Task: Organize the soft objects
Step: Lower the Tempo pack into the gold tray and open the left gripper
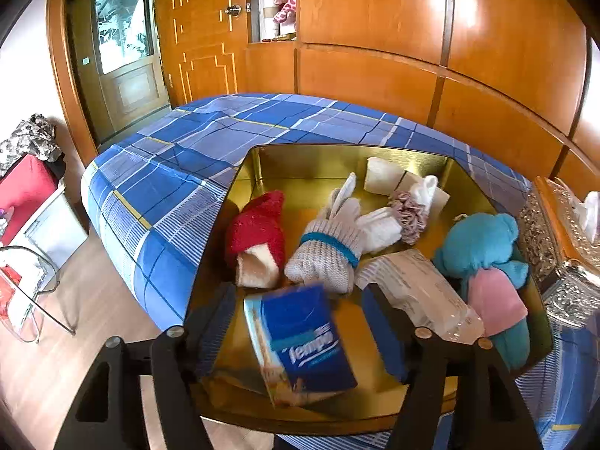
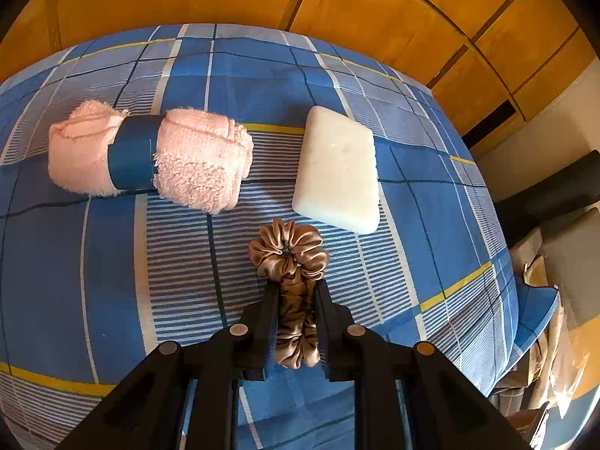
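A gold tin box (image 1: 311, 161) sits on the blue plaid bed (image 1: 210, 138). Inside lie a red and cream sock roll (image 1: 258, 236), a grey glove bundle with a teal band (image 1: 330, 251), white socks (image 1: 382, 176), a mauve scrunchie (image 1: 410, 213), a clear wrapped pack (image 1: 416, 285) and a teal plush bear (image 1: 483, 243). My left gripper (image 1: 300, 294) stands open over the box's near end; a blue tissue pack (image 1: 300, 341) lies tilted between its fingers, touching neither. My right gripper (image 2: 296, 287) is shut on a brown satin scrunchie (image 2: 290, 251) above the bed (image 2: 112, 247).
A pink towel roll with a blue band (image 2: 150, 153) and a white soap-like block (image 2: 337, 168) lie on the bed beyond the right gripper. An ornate tissue box (image 1: 562, 232) stands right of the gold tin. Wooden wardrobes (image 1: 412, 37) back the bed; floor clutter (image 1: 30, 225) lies left.
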{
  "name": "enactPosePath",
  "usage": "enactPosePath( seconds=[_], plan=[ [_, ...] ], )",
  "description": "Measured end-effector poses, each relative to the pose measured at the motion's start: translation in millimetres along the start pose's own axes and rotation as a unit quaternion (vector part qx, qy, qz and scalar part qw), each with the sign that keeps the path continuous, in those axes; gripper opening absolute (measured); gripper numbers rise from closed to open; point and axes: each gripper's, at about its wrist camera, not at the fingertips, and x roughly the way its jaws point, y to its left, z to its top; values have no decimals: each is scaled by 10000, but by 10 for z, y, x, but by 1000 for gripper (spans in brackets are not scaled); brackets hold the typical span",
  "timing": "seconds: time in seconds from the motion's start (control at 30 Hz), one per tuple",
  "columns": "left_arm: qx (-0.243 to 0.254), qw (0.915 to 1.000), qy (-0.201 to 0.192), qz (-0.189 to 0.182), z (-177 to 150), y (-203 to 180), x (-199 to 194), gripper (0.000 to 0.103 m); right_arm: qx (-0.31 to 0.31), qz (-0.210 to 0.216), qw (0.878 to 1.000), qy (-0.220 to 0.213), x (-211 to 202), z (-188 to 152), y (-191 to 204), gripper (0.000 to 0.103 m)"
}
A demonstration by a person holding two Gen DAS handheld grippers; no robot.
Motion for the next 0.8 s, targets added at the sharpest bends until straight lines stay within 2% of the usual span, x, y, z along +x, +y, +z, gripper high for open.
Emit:
enactPosePath(
  seconds=[0.1,0.47,0.67,0.8],
  plan=[
    [-39,9999,-92,-76,2,-16,-62,80,3,-8,10000,-1,-3,-4,-4,17],
    [122,9991,-355,-191,64,-115,-246,82,56,73,10000,31,17,36,-21,16],
    [234,9985,-383,-298,75,-189,-295,82,268,512,9982,158,-61,-10,-15,15],
    [341,9981,-364,-357,63,-249,-311,82,196,758,9969,32,-163,-62,99,13]
  ],
)
